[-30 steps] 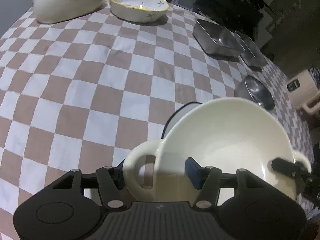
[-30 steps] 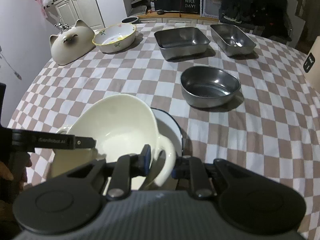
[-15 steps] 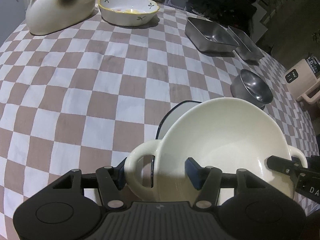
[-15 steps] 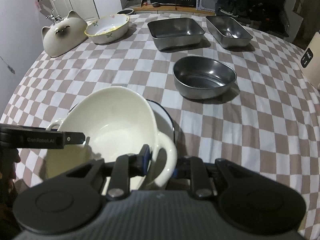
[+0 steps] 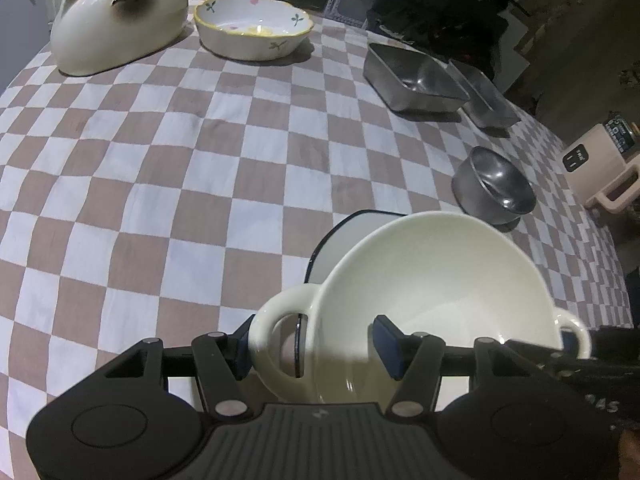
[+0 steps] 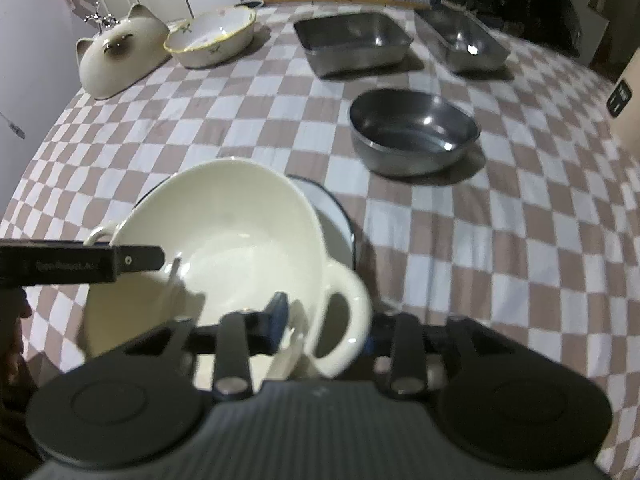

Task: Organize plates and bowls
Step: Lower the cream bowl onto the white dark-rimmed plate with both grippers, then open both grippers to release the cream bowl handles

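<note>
Cream bowl [image 5: 436, 304] sits low centre in both wrist views, above a dark-rimmed white plate [image 5: 340, 236] on the checked cloth [image 5: 160, 168]. Left gripper [image 5: 316, 344] is clamped on the bowl's left loop handle; right gripper [image 6: 324, 320] is clamped on the opposite handle. Steel bowl [image 6: 412, 136] lies right of centre; two steel trays [image 6: 352, 42] upper right; cat-shaped dish [image 5: 116, 20] and floral bowl [image 5: 252, 26] upper left
</note>
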`<control>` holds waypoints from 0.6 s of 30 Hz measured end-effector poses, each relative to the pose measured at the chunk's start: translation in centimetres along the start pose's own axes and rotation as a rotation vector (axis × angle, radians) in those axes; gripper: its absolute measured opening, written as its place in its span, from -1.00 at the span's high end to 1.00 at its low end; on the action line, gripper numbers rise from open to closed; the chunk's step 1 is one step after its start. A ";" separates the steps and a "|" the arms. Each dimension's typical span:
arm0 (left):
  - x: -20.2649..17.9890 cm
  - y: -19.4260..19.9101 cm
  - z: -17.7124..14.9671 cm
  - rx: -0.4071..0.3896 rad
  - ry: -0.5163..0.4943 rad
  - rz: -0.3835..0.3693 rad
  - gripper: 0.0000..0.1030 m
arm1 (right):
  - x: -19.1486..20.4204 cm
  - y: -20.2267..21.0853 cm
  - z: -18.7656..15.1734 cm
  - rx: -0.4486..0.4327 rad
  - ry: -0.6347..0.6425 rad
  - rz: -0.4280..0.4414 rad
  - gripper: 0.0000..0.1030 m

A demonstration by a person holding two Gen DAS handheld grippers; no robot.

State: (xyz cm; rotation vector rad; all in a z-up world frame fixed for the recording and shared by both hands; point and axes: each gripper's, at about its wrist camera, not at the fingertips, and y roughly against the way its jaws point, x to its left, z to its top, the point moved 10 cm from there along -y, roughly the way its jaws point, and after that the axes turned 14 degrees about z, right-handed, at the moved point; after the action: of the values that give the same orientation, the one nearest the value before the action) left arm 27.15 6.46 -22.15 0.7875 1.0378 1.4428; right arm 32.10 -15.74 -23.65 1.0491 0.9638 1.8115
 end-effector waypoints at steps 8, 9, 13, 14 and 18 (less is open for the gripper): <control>-0.2 0.1 -0.4 0.010 -0.032 0.012 -0.18 | -1.1 -1.9 -1.3 0.065 -0.146 0.053 -0.44; -0.1 0.1 -0.4 0.011 -0.033 0.012 -0.18 | -1.0 -1.8 -1.2 0.054 -0.133 0.055 -0.48; 0.2 0.0 -0.4 0.016 -0.029 0.023 -0.19 | -0.6 -1.1 -0.4 0.008 -0.058 0.039 -0.62; 0.3 0.0 -0.5 0.018 -0.029 0.026 -0.19 | -0.5 -1.0 -0.4 0.009 -0.058 0.044 -0.63; 0.3 0.0 -0.5 0.018 -0.041 0.043 -0.20 | -0.8 -1.4 -0.4 0.019 -0.057 0.049 -0.63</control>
State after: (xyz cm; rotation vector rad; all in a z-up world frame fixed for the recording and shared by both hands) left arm 26.64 6.68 -22.41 0.8535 1.0089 1.4500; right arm 32.35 -15.99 -25.23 1.1391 0.9306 1.8058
